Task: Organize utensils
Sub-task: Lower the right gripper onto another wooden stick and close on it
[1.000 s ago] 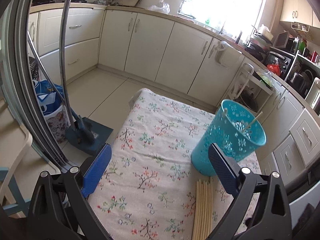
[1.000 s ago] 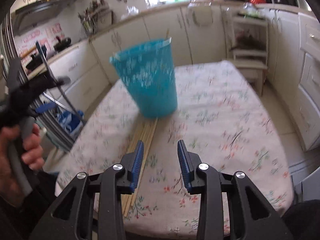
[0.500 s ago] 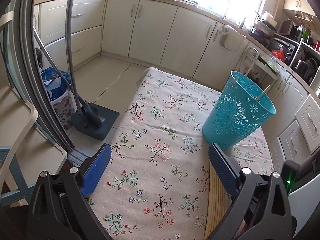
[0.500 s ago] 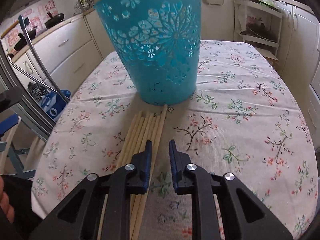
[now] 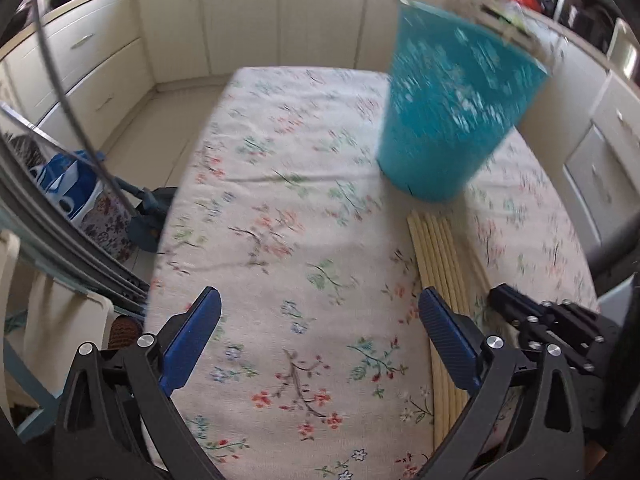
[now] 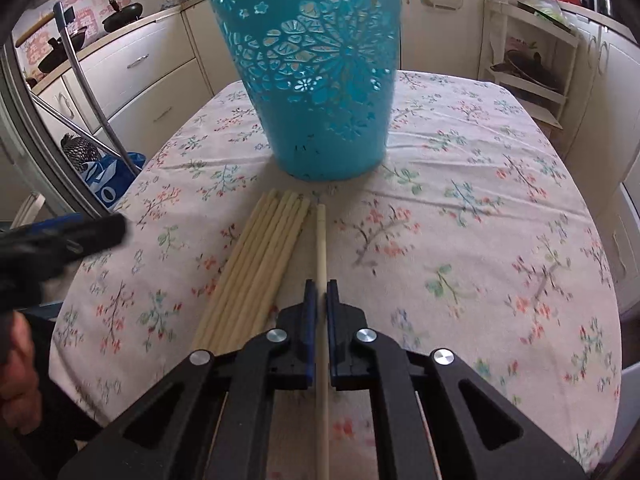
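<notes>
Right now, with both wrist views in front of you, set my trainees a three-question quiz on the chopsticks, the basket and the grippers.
1. True or false: the right gripper is shut on a single chopstick.
2. Where does the bundle of chopsticks lie in the right wrist view? A) inside the basket B) on the tablecloth, left of the gripped chopstick C) on the floor
3. Fill in: the left gripper is ____ , with only the tablecloth between its fingers.

Key: 1 true. 2 B, just in front of the upright turquoise basket. 3 open.
</notes>
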